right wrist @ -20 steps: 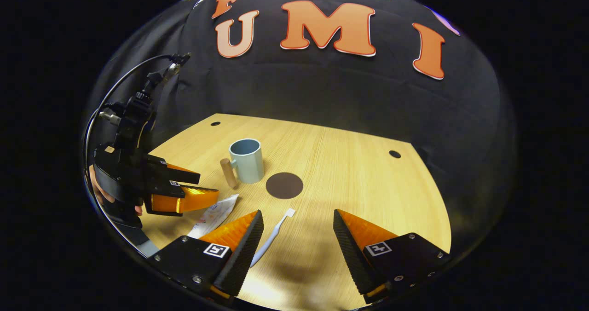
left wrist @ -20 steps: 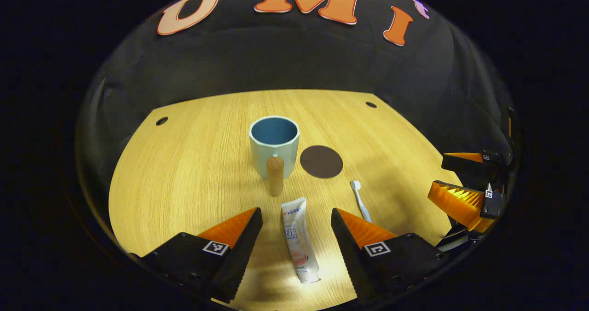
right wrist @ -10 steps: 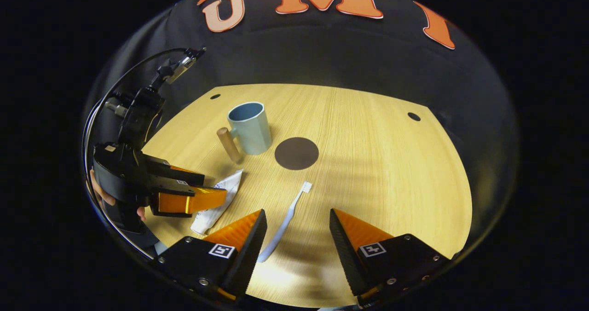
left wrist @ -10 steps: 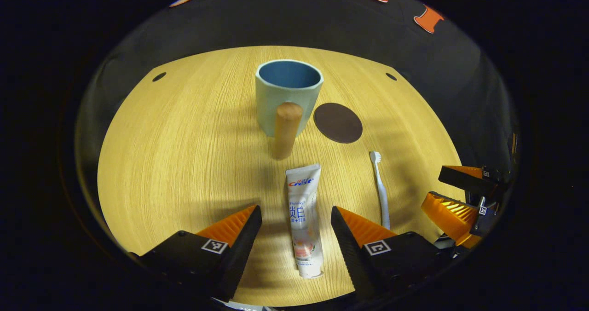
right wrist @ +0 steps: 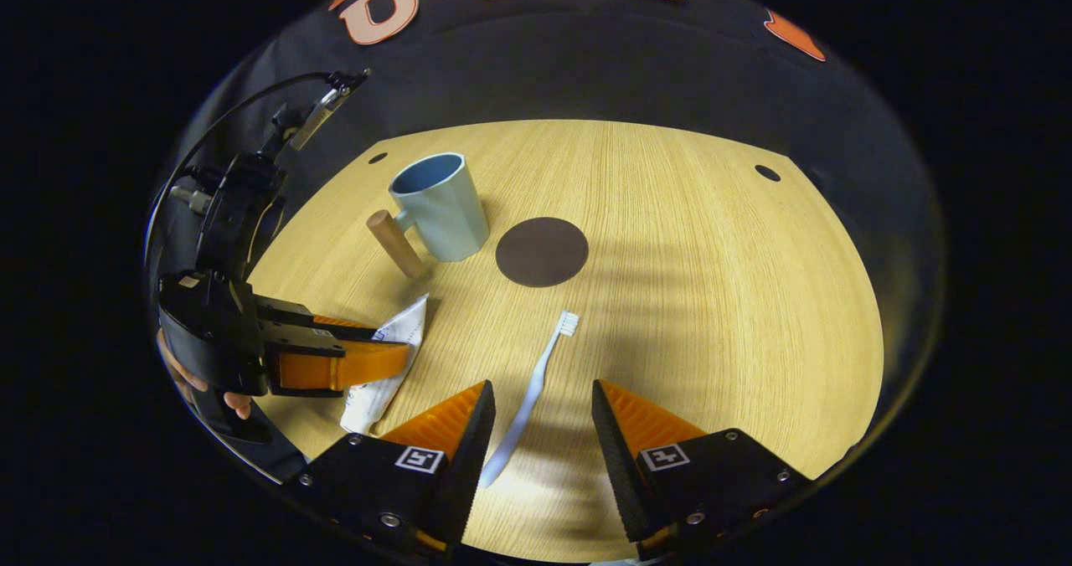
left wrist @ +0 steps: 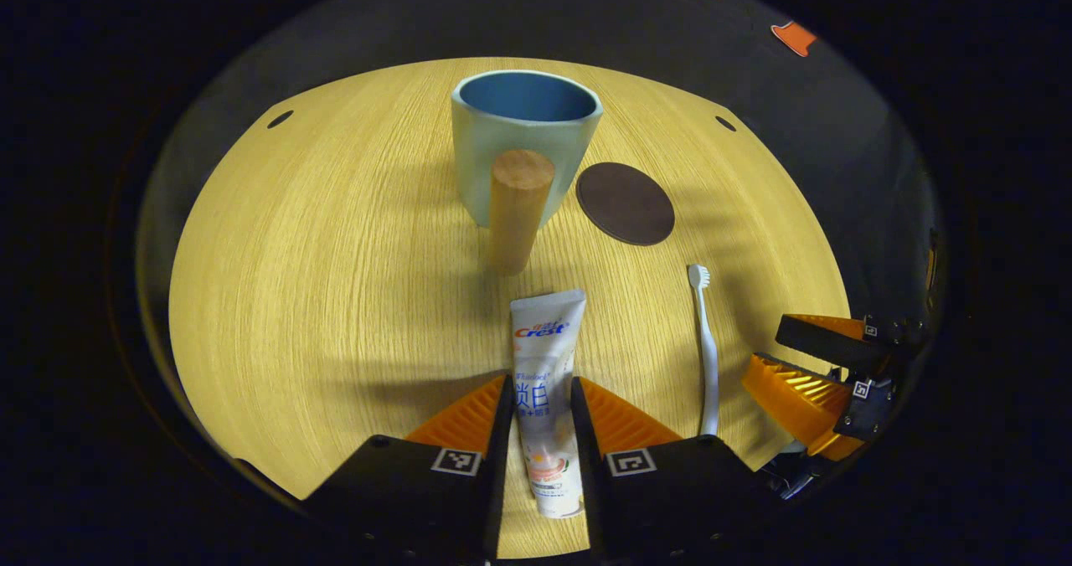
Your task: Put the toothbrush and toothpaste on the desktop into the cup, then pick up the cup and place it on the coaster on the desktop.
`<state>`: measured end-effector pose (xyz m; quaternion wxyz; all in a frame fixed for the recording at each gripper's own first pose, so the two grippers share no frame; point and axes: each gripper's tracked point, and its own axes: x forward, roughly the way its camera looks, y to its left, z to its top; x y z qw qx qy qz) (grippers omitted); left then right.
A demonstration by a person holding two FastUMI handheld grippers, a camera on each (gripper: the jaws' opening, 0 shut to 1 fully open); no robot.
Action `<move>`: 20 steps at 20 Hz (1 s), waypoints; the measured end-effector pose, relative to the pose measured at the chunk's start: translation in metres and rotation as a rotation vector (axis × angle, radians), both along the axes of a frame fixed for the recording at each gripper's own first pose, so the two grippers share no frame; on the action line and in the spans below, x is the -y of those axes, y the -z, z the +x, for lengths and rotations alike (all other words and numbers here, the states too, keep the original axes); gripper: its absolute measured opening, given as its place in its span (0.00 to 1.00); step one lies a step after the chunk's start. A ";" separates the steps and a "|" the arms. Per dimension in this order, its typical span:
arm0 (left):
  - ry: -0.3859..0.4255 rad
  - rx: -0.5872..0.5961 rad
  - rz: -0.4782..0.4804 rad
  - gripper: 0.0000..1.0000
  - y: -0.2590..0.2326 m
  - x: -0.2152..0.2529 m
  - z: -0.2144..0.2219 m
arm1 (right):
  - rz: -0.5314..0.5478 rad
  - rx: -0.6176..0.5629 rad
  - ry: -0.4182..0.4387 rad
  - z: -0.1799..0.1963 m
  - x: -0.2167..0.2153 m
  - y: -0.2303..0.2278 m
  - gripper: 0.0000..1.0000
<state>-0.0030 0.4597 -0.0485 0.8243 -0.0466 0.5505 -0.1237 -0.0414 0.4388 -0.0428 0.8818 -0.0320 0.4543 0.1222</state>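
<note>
The toothpaste (left wrist: pixel 544 382) lies flat on the wooden desktop (left wrist: pixel 335 281), cap end toward the person, just short of the cup (left wrist: pixel 523 143). It looks light and soft, likely to dent, so the firmer lower half seems the place to pinch. The left gripper (left wrist: pixel 540 419) sits low over it, fingers closed against its sides. The right gripper (right wrist: pixel 543 419) hangs spread around the toothbrush (right wrist: pixel 536 382) handle, not touching. The coaster (left wrist: pixel 626 203) lies beside the cup.
</note>
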 end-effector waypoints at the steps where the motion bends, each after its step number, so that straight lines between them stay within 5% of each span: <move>1: 0.007 0.009 -0.008 0.35 -0.001 0.002 0.000 | -0.009 0.001 0.007 0.001 0.001 0.003 0.70; 4: 0.030 0.025 -0.038 0.16 0.001 0.011 -0.003 | -0.014 -0.024 -0.004 0.001 -0.004 0.013 0.70; 7: 0.017 0.055 -0.039 0.20 -0.004 0.008 -0.001 | -0.033 -0.038 -0.010 0.000 -0.006 0.022 0.70; 8: 0.015 0.073 -0.050 0.10 -0.007 0.004 -0.001 | -0.026 -0.047 -0.008 -0.001 -0.008 0.024 0.70; 20: 0.021 0.404 -0.070 0.07 -0.077 -0.016 0.010 | 0.002 -0.084 0.047 0.007 -0.016 0.044 0.20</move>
